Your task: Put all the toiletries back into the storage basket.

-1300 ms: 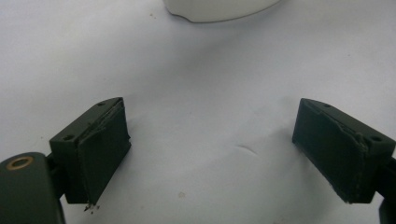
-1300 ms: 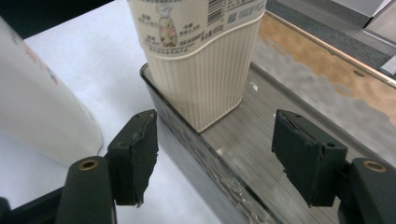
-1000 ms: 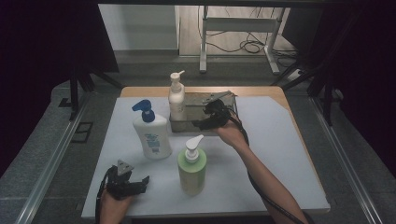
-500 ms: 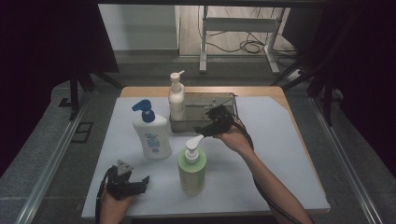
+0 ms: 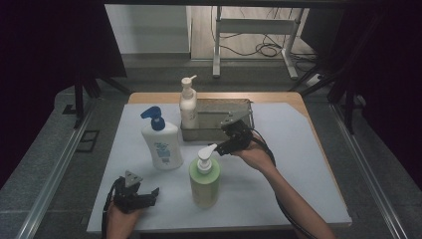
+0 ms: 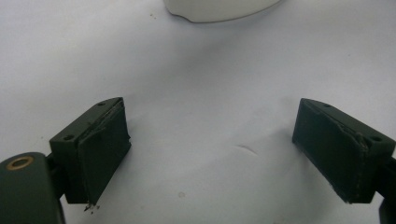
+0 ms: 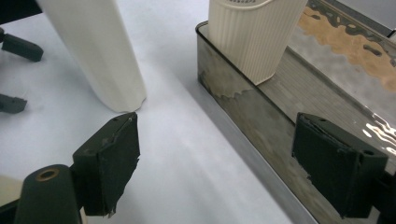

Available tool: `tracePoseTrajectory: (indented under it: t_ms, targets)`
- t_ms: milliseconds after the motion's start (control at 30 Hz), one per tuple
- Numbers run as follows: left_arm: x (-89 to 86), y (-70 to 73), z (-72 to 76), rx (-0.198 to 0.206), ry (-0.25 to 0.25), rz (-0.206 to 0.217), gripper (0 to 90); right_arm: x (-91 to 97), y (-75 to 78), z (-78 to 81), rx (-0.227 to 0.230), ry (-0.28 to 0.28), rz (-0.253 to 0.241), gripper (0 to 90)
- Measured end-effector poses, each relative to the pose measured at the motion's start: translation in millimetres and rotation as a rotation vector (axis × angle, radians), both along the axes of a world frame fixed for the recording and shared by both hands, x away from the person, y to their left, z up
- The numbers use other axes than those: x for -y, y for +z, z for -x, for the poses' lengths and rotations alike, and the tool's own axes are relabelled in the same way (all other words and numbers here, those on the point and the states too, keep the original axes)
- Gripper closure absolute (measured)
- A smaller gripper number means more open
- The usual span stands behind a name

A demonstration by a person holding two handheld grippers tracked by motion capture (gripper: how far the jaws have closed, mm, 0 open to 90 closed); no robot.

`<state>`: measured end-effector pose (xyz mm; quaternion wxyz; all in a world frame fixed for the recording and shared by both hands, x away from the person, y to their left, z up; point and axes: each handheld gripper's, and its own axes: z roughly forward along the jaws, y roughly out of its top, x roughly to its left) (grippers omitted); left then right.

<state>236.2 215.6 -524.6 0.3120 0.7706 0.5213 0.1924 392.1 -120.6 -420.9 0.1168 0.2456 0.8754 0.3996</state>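
The left gripper (image 5: 151,196) rests at about 7 o'clock on the white mat (image 5: 298,164), as it did a second ago. Its jaws stand wide apart with only bare mat between them, and the forearm comes in low from the near edge.

The green bottle (image 5: 204,181) stands at about 6 o'clock, upright and untouched.

The change is in the right gripper (image 7: 215,163). A second ago it was over the metal tray (image 5: 234,105), close to the cream bottle (image 5: 188,105). Now it has drawn back toward the person and hangs just at 1 o'clock of the green bottle's white pump (image 5: 205,155). Its jaws have just been opening and nothing is between them: one jaw is over the mat, the other over the tray's near wall.

In my judgement, the cream bottle is now released and that step is done. The green bottle seems the next thing to take.

The right forearm reaches diagonally from the near right corner, with the gripper pointing toward 10 o'clock.

The blue-pump bottle (image 5: 160,145) stands at 10 o'clock of the green one, apart from it. Farther, at 12 o'clock, the cream bottle stands upright in the left end of the tray.
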Motion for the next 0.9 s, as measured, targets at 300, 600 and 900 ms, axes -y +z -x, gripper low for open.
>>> tracePoseTrajectory:
  t_ms: [300,600,900]
  targets:
    - [0.0,0.0,0.0,0.000,0.000,0.000,10.4,7.9,0.7,13.4,0.010,0.019,-0.009,14.8]
    - [0.0,0.0,0.0,0.000,0.000,0.001,10.4,17.2,-0.3,24.6,0.015,0.027,-0.010,14.8]
    - [0.0,0.0,0.1,0.000,0.000,0.000,10.4,28.2,-8.1,36.6,0.006,0.030,0.001,14.7]
